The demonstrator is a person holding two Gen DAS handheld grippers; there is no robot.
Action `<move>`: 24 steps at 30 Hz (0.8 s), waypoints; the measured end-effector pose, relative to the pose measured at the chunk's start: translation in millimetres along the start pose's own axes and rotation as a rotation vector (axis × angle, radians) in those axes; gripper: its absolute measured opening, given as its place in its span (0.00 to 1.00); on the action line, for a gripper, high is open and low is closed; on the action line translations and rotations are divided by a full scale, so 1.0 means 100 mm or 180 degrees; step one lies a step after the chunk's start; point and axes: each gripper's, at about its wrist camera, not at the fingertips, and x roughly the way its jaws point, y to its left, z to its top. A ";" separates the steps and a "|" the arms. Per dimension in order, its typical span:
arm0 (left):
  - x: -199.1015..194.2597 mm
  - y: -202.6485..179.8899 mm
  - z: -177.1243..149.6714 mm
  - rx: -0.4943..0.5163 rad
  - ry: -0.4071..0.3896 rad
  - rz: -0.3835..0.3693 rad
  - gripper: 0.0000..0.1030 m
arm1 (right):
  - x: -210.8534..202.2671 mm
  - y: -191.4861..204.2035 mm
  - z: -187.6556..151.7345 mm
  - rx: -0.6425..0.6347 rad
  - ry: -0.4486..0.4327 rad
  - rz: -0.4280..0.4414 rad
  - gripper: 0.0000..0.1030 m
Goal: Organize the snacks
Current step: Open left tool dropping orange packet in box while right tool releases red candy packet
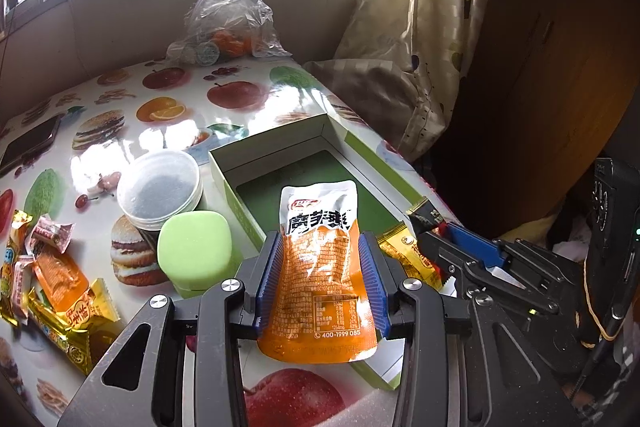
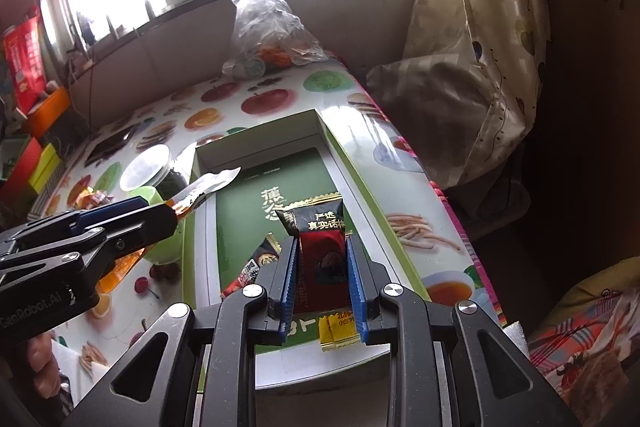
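My left gripper (image 1: 320, 247) is shut on an orange and white snack pouch (image 1: 318, 267) and holds it above the near end of the open green box (image 1: 280, 147). My right gripper (image 2: 322, 251) is shut on a red and black snack packet (image 2: 320, 251) over the box (image 2: 256, 131), which has a dark green floor. Inside the box lie a yellow packet (image 2: 338, 331) and a black packet (image 2: 256, 267). The right gripper (image 1: 436, 231) shows at the right of the left wrist view, the left gripper (image 2: 172, 217) at the left of the right wrist view.
A round clear-lidded tub (image 1: 158, 187) and a light green container (image 1: 195, 251) stand left of the box. Several loose snack packets (image 1: 52, 267) lie at the table's left. A phone (image 1: 30, 143) and a plastic bag with oranges (image 1: 228, 23) sit farther back. A curtain (image 1: 424, 27) hangs right.
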 end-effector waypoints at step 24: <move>0.41 -0.09 -0.05 0.0043 0.0315 -0.0020 0.42 | 0.25 -0.06 -0.09 -0.0104 0.0116 -0.0208 0.23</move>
